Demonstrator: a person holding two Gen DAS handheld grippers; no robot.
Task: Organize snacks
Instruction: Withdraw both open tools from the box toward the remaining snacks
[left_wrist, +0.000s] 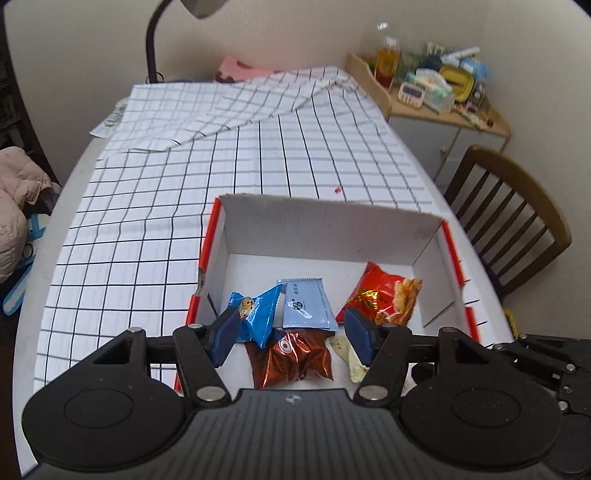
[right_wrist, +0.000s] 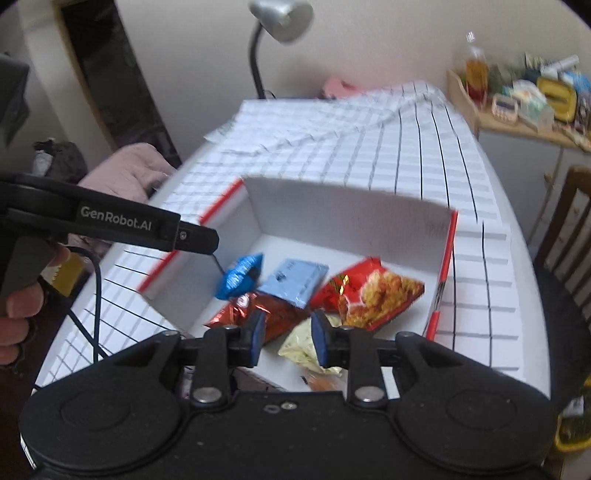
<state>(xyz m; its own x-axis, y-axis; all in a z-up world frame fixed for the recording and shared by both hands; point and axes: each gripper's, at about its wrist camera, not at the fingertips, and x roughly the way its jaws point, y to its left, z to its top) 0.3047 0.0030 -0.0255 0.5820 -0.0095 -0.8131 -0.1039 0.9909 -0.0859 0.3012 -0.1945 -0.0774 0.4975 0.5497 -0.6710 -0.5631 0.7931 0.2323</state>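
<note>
A white cardboard box with red edges stands on the checked tablecloth and holds several snack packets. In it lie a blue cookie packet, a light blue packet, a copper foil packet, a red chip bag and a pale yellow packet. My left gripper hangs open above the near end of the box, with nothing pressed between its blue pads. My right gripper is open by a narrow gap just over the pale yellow packet and the foil packet; its pads touch neither.
A hand grips the left tool's handle at the left edge of the right wrist view. A desk lamp stands at the table's far end beside a folded cloth. A wooden chair and a cluttered side shelf are on the right.
</note>
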